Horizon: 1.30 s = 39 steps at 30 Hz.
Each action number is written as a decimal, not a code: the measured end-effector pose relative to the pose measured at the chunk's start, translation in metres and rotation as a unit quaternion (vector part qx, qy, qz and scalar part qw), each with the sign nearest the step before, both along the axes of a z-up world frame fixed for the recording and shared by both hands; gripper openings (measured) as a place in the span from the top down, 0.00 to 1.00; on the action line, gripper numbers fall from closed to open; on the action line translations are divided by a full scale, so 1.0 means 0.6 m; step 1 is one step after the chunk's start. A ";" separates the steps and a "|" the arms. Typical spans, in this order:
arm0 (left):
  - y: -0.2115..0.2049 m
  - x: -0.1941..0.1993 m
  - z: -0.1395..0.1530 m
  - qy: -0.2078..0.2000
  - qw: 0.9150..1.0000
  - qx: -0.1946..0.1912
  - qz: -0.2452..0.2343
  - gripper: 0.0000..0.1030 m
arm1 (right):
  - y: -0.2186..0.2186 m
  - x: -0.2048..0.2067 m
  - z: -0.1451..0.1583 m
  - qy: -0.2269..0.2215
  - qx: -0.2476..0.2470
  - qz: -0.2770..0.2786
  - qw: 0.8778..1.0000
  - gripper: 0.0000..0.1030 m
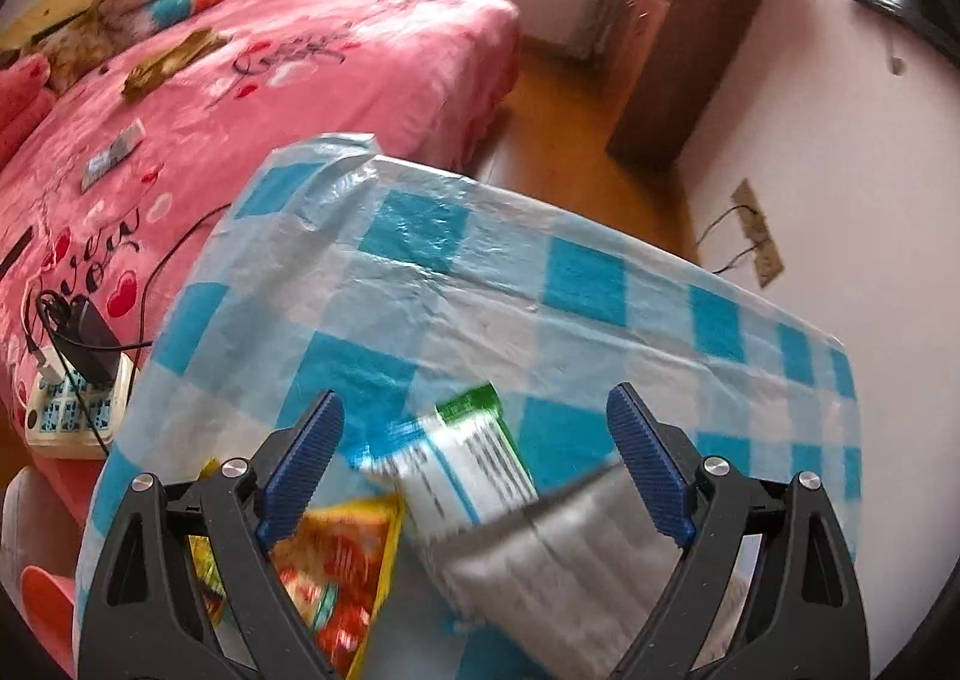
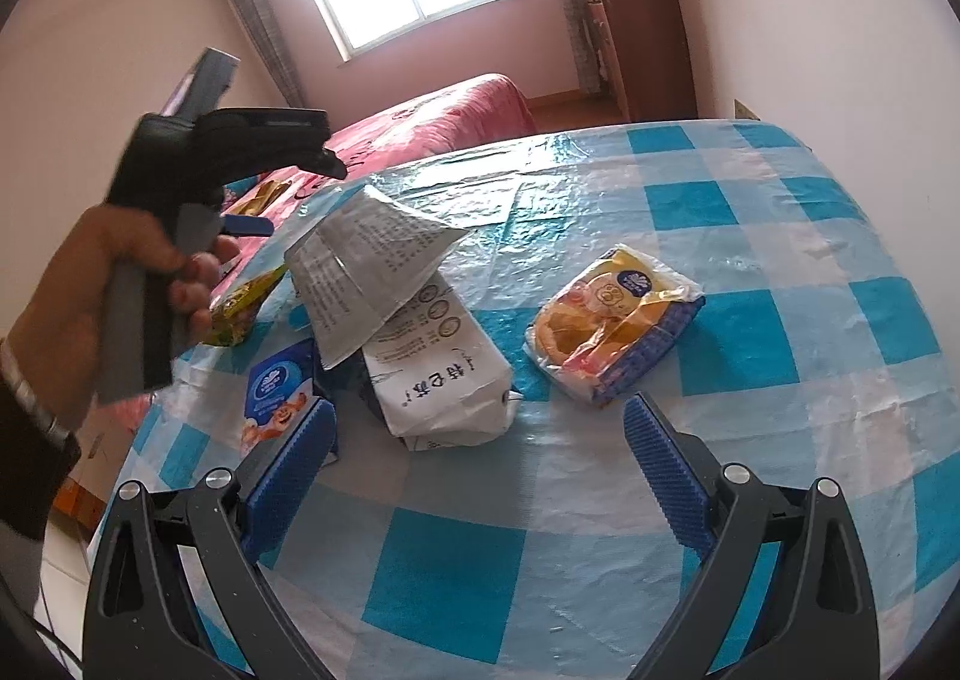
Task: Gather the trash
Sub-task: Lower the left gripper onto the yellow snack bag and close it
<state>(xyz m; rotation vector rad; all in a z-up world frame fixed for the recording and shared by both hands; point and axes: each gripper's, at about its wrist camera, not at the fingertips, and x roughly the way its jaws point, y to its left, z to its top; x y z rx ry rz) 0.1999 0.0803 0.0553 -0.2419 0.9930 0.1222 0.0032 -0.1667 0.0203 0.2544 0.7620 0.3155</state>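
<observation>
Trash lies on a table with a blue-and-white checked cover [image 2: 750, 260]. In the right wrist view a white printed bag [image 2: 444, 380] stands in the middle with a grey printed wrapper [image 2: 366, 266] leaning on it. A yellow tissue pack [image 2: 612, 320] lies to its right, a blue-and-white pack [image 2: 273, 392] and a yellow-green wrapper [image 2: 240, 308] to its left. My right gripper [image 2: 480, 452] is open just in front of the white bag. My left gripper [image 1: 474, 446] is open above a green-and-white wrapper [image 1: 462, 458], an orange snack wrapper [image 1: 336, 566] and a silver wrapper [image 1: 564, 566]. It also shows at the left of the right wrist view [image 2: 240, 170].
A pink bed [image 1: 300, 80] stands beyond the table with a gold wrapper [image 1: 168, 62], a small packet [image 1: 114, 152], and a power strip with a charger [image 1: 78, 380]. A brown cabinet [image 1: 678, 62] topped with folded blankets stands by the far wall. A wall socket [image 1: 756, 236] is low on the right.
</observation>
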 end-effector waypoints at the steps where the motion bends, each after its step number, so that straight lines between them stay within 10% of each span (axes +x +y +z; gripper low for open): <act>1: 0.002 0.008 -0.006 0.007 1.000 0.001 0.005 0.13 | -0.002 0.001 -0.001 0.001 -0.001 -0.001 1.000 0.07; 12: -0.038 0.024 -0.073 0.075 0.995 0.063 -0.035 0.13 | -0.004 0.007 -0.004 0.009 -0.013 -0.003 1.000 0.07; 39: -0.152 -0.176 -0.079 0.040 0.977 0.093 -0.187 0.13 | -0.064 -0.027 0.013 -0.001 -0.030 -0.033 0.999 0.07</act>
